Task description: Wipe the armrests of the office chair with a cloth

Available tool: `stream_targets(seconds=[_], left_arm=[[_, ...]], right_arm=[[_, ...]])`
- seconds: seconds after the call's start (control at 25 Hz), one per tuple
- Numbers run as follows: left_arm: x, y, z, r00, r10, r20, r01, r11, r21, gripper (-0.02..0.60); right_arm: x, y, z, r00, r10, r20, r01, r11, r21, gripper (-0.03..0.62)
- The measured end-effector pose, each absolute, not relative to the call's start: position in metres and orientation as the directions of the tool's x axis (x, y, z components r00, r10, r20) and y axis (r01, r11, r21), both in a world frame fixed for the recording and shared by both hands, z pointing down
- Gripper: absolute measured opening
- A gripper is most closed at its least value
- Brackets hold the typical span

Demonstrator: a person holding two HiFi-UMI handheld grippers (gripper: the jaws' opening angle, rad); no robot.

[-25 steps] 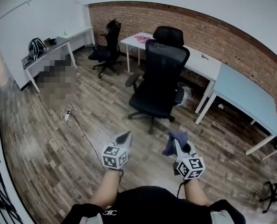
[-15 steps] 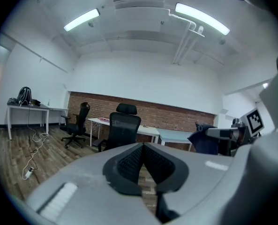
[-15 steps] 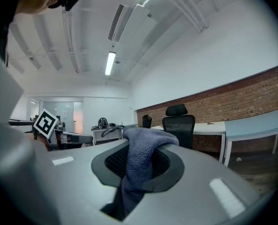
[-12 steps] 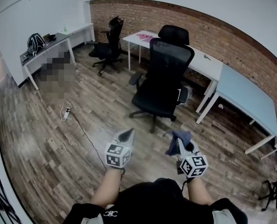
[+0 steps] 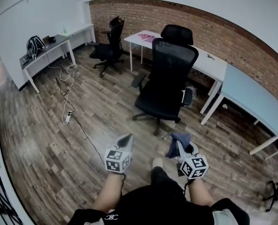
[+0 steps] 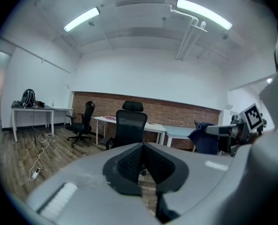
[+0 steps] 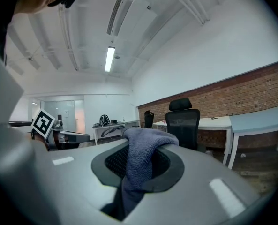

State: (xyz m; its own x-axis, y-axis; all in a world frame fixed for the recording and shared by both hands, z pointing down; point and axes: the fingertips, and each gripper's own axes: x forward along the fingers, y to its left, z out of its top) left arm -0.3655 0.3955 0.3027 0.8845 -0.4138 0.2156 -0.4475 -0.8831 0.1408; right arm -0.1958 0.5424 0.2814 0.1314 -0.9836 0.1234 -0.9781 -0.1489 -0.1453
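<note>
Cloth (image 7: 146, 156), dark blue-grey, is clamped between the jaws of the right gripper (image 5: 180, 146), bunched over their tips and trailing down between them. The left gripper (image 6: 142, 159) has its jaws pressed together, empty. Both are held low, well apart from the office chair (image 5: 166, 83), a black mesh-backed one standing ahead on the wood floor (image 5: 96, 121) with its armrests (image 5: 138, 79) facing the person; floorboards and a shoe tip (image 5: 156, 162) lie between. Behind the chair are a white desk (image 5: 210, 65) with pink papers (image 5: 147, 37), a pale blue table (image 5: 249, 100) and a brick wall (image 5: 199, 26). A second chair (image 5: 109, 48), a cable with power strip (image 5: 67, 117) and a backpack (image 5: 35, 45) lie leftward. Print on the person's top (image 5: 111, 214) is too small to read.
</note>
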Motion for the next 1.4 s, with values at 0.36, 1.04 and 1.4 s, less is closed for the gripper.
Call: stream_targets(seconds=[0.36,1.04,1.4], left_arm=[[-0.334,0.321,0.303,0.84,-0.491,0.231,-0.526,-0.842,0.122,0.005],[-0.209,0.202,0.287,0.794,-0.551,0.258,-0.593,-0.795,0.129,0.005],[-0.162,0.17,0.279,0.764,-0.588,0.265,-0.629,-0.771,0.103,0.005]], right_arm=[[-0.146,0.456,0.278,0.061,-0.992,0.11,-0.985,-0.077,-0.153,0.057],[-0.014,0.325,0.279,-0.038,-0.988,0.151,-0.987,0.014,-0.158,0.058],[0.034,0.289,0.281,-0.111,-0.976,0.186,-0.987,0.087,-0.134,0.057]])
